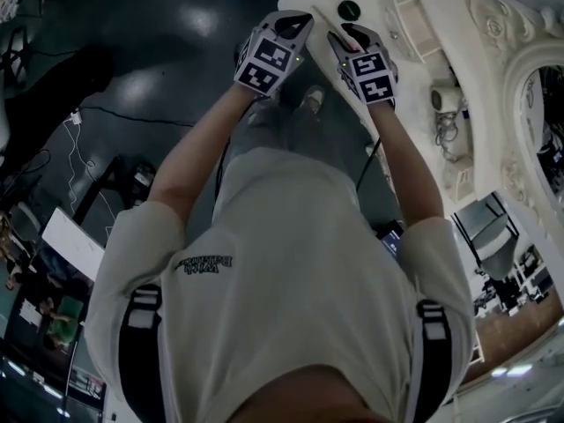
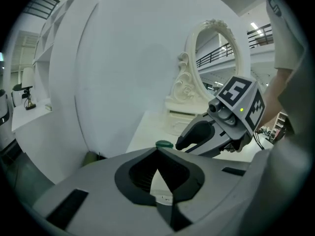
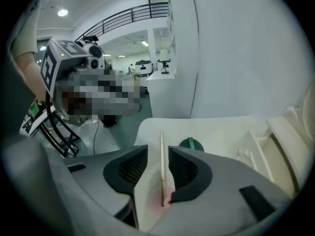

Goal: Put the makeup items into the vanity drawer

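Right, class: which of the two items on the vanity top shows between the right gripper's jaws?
The thin pale stick, lying lengthwise in the open gap of the right gripper; the round green item sits beyond the jaws, off to the side.

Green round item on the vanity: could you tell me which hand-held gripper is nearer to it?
Right. The right hand-held gripper hangs just short of the green round item; the left hand-held gripper is farther aside.

A thin pale makeup stick point(image 3: 162, 161) lay flat on the white vanity top point(image 3: 226, 124), running straight away from me. A small round dark-green makeup pot point(image 3: 191, 143) sat on the same top, just right of the stick's far end, not touching it.
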Action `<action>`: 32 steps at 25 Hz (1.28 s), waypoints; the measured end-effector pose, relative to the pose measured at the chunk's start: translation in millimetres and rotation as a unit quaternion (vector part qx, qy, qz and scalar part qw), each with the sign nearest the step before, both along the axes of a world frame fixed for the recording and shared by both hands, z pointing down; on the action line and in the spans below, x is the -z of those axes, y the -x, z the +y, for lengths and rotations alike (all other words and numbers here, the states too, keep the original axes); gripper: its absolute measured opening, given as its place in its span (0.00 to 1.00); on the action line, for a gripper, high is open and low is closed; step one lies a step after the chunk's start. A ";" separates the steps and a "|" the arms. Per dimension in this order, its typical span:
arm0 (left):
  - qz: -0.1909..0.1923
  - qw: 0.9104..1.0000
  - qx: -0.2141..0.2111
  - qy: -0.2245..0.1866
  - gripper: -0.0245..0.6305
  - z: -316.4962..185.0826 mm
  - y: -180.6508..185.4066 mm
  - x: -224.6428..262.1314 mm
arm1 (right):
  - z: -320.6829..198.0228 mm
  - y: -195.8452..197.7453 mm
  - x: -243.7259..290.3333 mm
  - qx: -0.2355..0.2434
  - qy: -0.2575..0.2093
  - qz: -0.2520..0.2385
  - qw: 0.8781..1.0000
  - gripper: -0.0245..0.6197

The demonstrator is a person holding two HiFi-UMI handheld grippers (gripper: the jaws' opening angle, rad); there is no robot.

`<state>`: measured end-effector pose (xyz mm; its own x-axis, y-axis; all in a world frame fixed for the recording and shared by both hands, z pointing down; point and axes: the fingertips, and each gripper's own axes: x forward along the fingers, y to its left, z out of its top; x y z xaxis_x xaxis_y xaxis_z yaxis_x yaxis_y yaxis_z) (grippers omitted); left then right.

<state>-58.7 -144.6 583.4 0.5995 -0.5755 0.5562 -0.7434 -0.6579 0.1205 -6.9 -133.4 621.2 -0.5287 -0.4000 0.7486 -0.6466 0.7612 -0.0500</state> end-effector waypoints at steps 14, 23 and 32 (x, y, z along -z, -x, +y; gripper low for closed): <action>-0.025 0.998 -0.016 0.057 0.06 11.4 -7.2 -59.8 | -0.3 -11.4 -43.8 0.024 0.033 0.054 0.998 0.21; -0.030 0.997 -0.019 0.063 0.06 13.8 -7.6 -67.3 | -2.7 -15.1 -44.6 0.026 0.009 0.072 0.997 0.08; -0.027 0.998 -0.016 0.056 0.06 12.9 -6.6 -51.7 | -9.3 -15.1 -25.3 -0.013 0.006 0.043 0.999 0.08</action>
